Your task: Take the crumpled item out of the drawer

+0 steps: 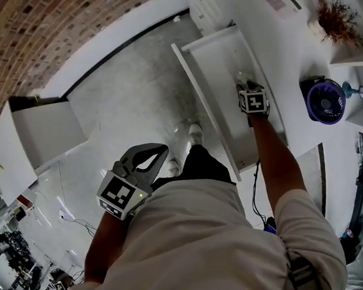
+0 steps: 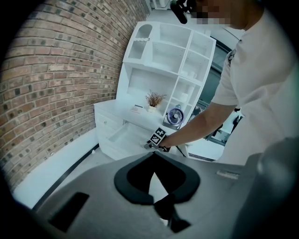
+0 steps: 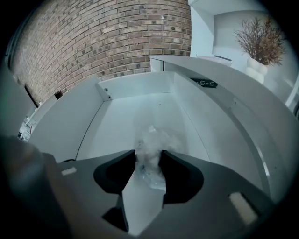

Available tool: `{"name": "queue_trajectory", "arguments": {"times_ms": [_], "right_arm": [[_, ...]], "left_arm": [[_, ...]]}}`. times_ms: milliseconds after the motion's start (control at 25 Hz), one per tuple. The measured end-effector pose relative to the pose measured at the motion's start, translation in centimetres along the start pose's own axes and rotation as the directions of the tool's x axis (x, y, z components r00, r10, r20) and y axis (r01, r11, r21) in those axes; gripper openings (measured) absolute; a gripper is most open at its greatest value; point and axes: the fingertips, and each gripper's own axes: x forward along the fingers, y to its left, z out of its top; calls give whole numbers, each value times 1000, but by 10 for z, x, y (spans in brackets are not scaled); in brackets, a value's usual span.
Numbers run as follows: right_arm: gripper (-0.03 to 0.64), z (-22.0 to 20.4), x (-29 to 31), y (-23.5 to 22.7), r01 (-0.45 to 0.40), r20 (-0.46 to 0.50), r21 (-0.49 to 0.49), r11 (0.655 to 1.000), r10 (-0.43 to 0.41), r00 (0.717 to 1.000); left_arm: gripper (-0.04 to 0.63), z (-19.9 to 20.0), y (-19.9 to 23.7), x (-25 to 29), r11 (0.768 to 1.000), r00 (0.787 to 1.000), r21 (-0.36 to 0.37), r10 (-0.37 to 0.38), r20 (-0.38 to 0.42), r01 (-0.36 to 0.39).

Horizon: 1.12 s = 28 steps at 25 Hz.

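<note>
A white drawer (image 1: 196, 80) stands pulled out of the cabinet. On its floor lies a crumpled clear plastic item (image 3: 152, 139), also faintly visible in the head view (image 1: 239, 77). My right gripper (image 3: 148, 156) reaches down into the drawer (image 3: 135, 86), and its two dark fingertips sit against either side of the plastic, which still rests on the drawer floor. In the head view the right gripper (image 1: 242, 85) is at the drawer's right wall. My left gripper (image 1: 165, 149) hangs low at my left side, away from the drawer, its tips together and holding nothing (image 2: 153, 158).
A purple fan (image 1: 326, 101) and a dried plant (image 1: 335, 19) stand on the cabinet top right of the drawer. Another white open box or drawer (image 1: 45, 133) lies on the floor at the left. A brick wall (image 1: 67, 13) runs behind. My shoes (image 1: 196, 133) stand beside the drawer front.
</note>
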Motion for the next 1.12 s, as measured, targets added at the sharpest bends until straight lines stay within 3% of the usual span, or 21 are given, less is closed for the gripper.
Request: {"name": "queue_trajectory", "arguments": {"times_ms": [360, 1120], "right_arm": [[119, 3, -10, 3, 24, -4, -30, 999, -24, 1000], [109, 16, -109, 48, 48, 102, -55, 997, -42, 994]], "left_arm": [[6, -2, 3, -16, 1000, 1000, 3, 11, 22, -11], [6, -25, -31, -76, 997, 993, 58, -52, 110, 46]]}}
